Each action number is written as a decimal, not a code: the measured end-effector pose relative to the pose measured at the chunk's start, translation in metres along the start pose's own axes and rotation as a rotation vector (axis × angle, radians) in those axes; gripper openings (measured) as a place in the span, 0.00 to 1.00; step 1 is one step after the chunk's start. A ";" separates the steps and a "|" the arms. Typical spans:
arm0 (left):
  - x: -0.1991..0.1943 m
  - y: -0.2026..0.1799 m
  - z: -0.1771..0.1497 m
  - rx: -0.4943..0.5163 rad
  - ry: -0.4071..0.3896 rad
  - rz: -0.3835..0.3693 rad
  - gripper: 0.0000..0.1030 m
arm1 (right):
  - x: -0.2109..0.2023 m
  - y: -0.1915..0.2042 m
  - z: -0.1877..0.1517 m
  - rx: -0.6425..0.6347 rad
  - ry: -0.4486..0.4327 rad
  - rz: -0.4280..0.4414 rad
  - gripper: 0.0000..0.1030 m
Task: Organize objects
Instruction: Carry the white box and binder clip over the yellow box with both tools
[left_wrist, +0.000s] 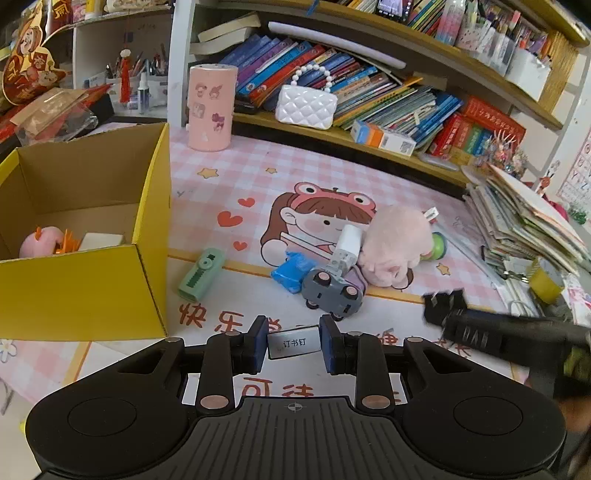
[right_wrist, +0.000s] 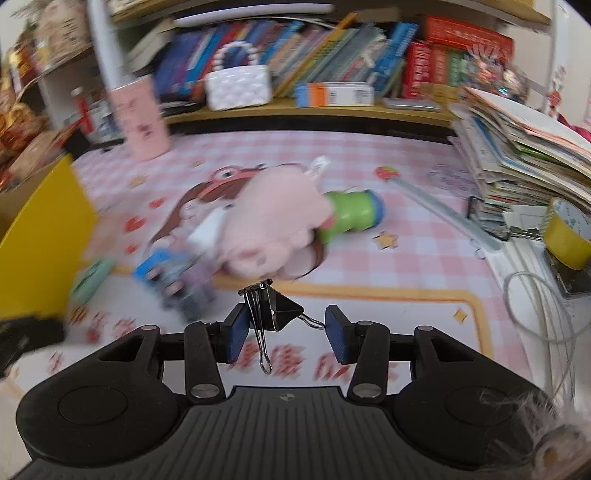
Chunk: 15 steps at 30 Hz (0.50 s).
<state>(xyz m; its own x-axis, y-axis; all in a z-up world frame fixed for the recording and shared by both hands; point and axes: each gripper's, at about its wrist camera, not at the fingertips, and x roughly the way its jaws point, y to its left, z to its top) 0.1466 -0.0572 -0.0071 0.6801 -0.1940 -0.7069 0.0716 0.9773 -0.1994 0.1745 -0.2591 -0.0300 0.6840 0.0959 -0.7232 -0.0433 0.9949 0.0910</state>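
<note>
My left gripper (left_wrist: 293, 341) is shut on a small white staple box (left_wrist: 293, 344) just above the mat. The yellow cardboard box (left_wrist: 79, 291) stands at left, with a pink toy (left_wrist: 38, 242) inside. A green stapler (left_wrist: 202, 273), a blue wrapped item (left_wrist: 291, 269), a grey toy car (left_wrist: 332, 291) and a pink plush (left_wrist: 397, 245) lie ahead. My right gripper (right_wrist: 288, 330) is shut on a black binder clip (right_wrist: 275, 308), held by its wire handles; this gripper shows blurred at right in the left wrist view (left_wrist: 480, 328). The plush (right_wrist: 277, 218) and a green tube toy (right_wrist: 352, 214) lie beyond.
A pink cylinder holder (left_wrist: 210, 107) and a white quilted purse (left_wrist: 306, 105) stand at the back below shelves of books. A leaning pile of booklets (right_wrist: 524, 155) and a yellow tape roll (right_wrist: 567, 232) sit at right. A wire loop (right_wrist: 539, 306) lies near the right edge.
</note>
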 end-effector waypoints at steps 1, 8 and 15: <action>-0.002 0.001 -0.001 0.000 -0.003 -0.006 0.27 | -0.004 0.007 -0.004 -0.016 0.002 0.008 0.42; -0.020 0.021 -0.007 0.011 -0.021 -0.047 0.27 | -0.028 0.048 -0.024 -0.079 -0.005 0.013 0.42; -0.049 0.065 -0.021 -0.016 -0.027 -0.046 0.27 | -0.044 0.094 -0.042 -0.096 0.004 0.018 0.42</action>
<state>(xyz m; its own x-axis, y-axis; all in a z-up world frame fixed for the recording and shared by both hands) 0.1022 0.0137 0.0001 0.6962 -0.2358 -0.6780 0.0916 0.9660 -0.2419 0.1094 -0.1688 -0.0180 0.6796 0.1141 -0.7247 -0.1256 0.9913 0.0383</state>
